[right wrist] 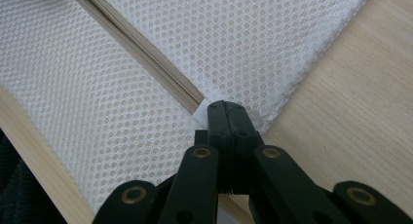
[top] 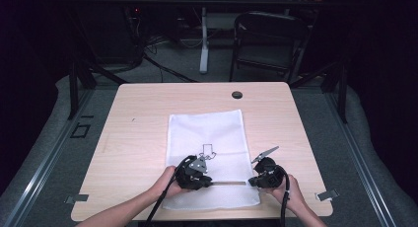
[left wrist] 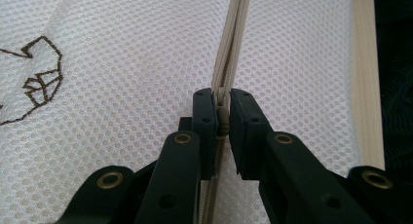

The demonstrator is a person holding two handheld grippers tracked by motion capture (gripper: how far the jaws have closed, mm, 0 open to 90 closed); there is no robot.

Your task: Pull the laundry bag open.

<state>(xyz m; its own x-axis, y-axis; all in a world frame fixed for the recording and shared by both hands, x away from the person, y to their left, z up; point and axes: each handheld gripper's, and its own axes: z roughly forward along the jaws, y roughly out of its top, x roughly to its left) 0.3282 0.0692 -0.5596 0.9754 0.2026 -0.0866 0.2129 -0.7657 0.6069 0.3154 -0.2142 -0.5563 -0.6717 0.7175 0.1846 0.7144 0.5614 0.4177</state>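
Note:
A white mesh bag with a dark line drawing lies flat on the wooden table. A beige zipper runs across its near end. My left gripper is shut on the zipper pull, which sits pinched between its two black pads in the left gripper view. My right gripper is shut on the bag's edge at the zipper's end, by the bag's right side. The mesh and the zipper teeth stretch away ahead of the left jaws.
A dark round grommet sits near the table's far edge. Metal clips mark the near corners. A folding chair and a desk leg stand on the floor beyond the table. Bare wood flanks the bag.

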